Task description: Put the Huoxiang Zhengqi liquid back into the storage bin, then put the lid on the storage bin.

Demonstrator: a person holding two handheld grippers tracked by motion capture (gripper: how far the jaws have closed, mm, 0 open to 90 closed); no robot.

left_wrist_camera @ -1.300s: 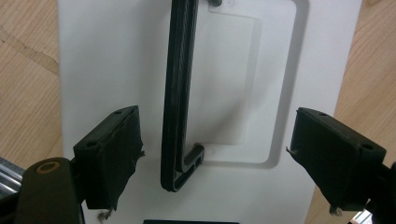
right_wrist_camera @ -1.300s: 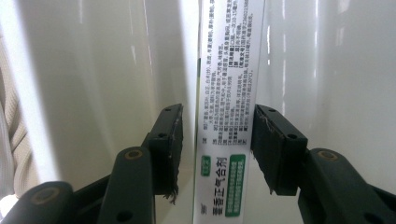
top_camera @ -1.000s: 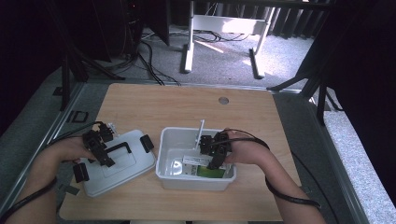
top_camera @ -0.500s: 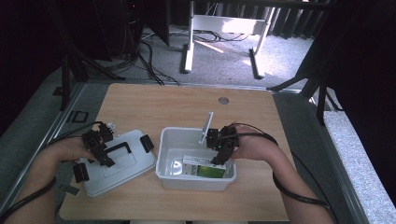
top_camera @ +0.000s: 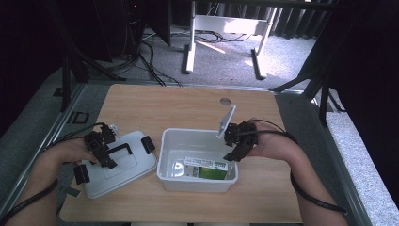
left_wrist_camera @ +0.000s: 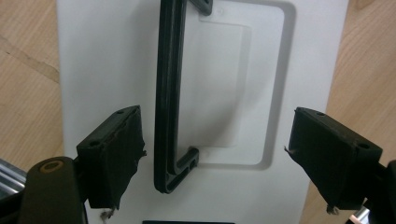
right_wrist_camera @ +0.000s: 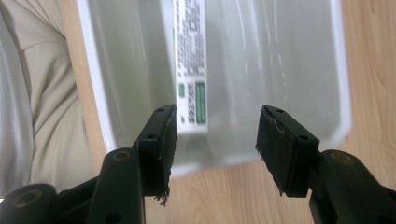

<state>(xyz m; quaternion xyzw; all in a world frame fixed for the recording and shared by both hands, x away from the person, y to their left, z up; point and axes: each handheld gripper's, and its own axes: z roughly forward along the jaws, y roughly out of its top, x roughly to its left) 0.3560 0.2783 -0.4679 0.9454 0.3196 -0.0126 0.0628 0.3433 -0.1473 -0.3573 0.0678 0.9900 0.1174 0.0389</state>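
On the wooden table [top_camera: 188, 103], the white bin [top_camera: 165, 162] stands near the front edge. The right gripper [right_wrist_camera: 212, 140] hangs open above it; its view shows the carton's [right_wrist_camera: 189, 56] label. The left gripper [left_wrist_camera: 215, 154] is open over the lid's handle [left_wrist_camera: 168, 93].

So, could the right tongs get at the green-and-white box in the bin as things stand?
Probably yes: the right tongs stand open above the bin's open top, nothing covers the green-and-white box, and the lid lies aside.

Wooden table [top_camera: 188, 101] on grey carpet floor [top_camera: 155, 52]; white desk frame [top_camera: 226, 23] beyond, cables [top_camera: 146, 56] trailing beneath, sunlight patch [top_camera: 277, 52] on carpet, surroundings dark.
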